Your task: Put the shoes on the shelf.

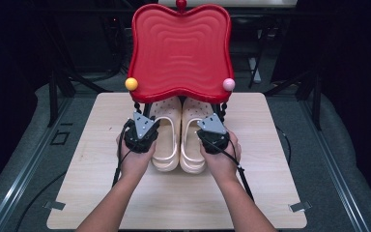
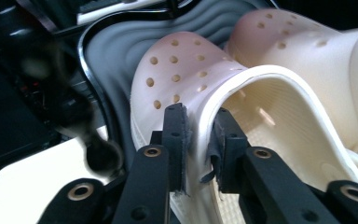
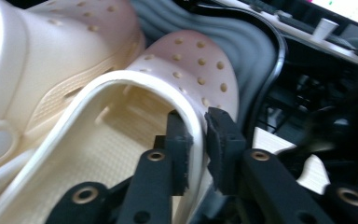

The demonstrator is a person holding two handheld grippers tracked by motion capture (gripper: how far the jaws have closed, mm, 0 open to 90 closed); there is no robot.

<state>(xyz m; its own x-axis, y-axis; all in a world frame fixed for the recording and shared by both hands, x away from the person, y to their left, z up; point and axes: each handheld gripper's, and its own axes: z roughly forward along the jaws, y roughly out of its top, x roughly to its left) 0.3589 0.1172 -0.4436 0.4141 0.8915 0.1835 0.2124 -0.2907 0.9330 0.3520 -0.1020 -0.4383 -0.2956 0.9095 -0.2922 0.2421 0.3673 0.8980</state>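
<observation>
Two grippers, left and right, each straddling one of two clogs' rims, pads loosened.

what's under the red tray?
Under the red tray: the toes of both cream clogs, sitting on a grey ribbed lower shelf. Toe tips are covered from above.

A pale wooden table stands on grey floor, with darkness beyond.
</observation>
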